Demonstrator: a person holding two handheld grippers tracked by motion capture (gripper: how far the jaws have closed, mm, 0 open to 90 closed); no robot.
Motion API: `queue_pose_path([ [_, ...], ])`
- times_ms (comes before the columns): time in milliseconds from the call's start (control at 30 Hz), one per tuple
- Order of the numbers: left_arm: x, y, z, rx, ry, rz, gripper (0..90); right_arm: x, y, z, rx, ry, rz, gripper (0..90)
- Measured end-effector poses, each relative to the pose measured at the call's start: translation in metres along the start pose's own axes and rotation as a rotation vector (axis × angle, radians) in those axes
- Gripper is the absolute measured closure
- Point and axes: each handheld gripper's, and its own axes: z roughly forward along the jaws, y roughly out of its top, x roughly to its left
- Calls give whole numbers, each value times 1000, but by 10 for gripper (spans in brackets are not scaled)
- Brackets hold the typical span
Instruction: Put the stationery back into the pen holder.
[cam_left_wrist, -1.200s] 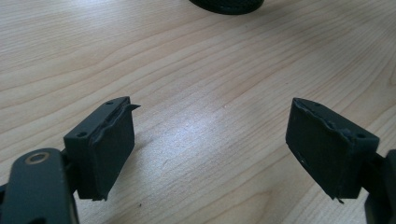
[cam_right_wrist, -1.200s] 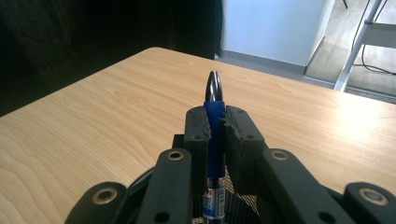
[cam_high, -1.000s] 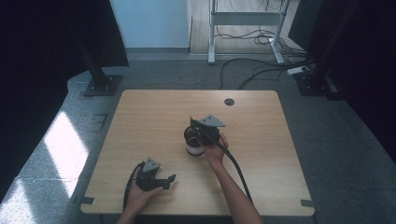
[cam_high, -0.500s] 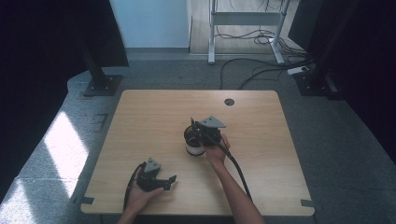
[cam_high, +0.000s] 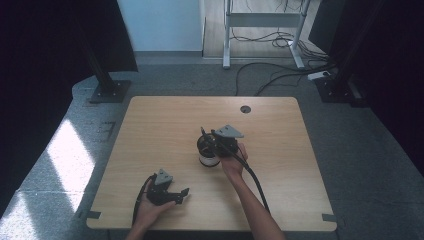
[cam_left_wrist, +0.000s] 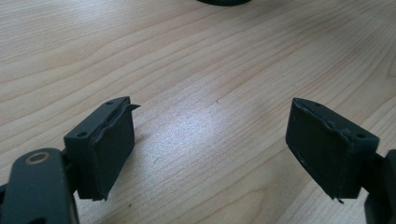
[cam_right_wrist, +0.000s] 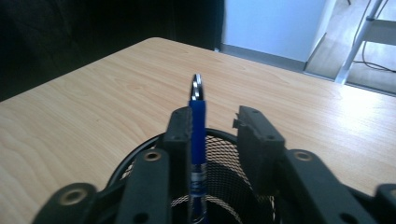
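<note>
A blue pen (cam_right_wrist: 197, 116) with a silver clip stands upright in a black mesh cup (cam_right_wrist: 224, 172) near the middle of the wooden table (cam_high: 165, 130). My right gripper (cam_right_wrist: 212, 119) hangs over the cup (cam_high: 207, 159) with the pen between its jaws. The jaws have just been opening: the pen leans on the left pad (cam_right_wrist: 180, 128), and a gap separates it from the other pad. My left gripper (cam_left_wrist: 210, 121) rests near the table's front edge (cam_high: 184, 193), its jaws standing apart over bare wood with nothing between them.
A round cable hole (cam_high: 245, 108) sits near the table's far edge. Beyond the table are a metal frame (cam_high: 227, 35), floor cables (cam_high: 280, 75) and a dark stand base (cam_high: 107, 90). Sunlight patches lie on the floor at left.
</note>
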Motion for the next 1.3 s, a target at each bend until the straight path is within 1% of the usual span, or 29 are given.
queue_pose_path([
  [100,1,0,-1,-2,-1,-3,160,1,0,-5,7,10,1,546],
  [233,1,0,-1,-5,2,-9,160,0,0,-14,21,16,0,498],
  [467,2,0,0,-4,11,-13,160,-9,-3,-33,38,16,12,461],
  [667,2,-1,0,4,18,-7,160,-19,-13,-50,44,24,37,426],
  [800,2,-2,-1,3,23,-5,160,-24,-26,-66,49,14,40,417],
  [1067,-2,-3,-1,6,24,3,160,-36,-59,-104,76,-28,48,405],
  [1167,-2,-3,0,9,24,4,160,-42,-73,-116,100,-40,59,399],
  [1233,-3,-3,1,15,26,7,159,-47,-83,-124,100,-53,72,400],
  [1300,-3,-3,1,12,27,7,159,-53,-91,-131,112,-61,88,400],
])
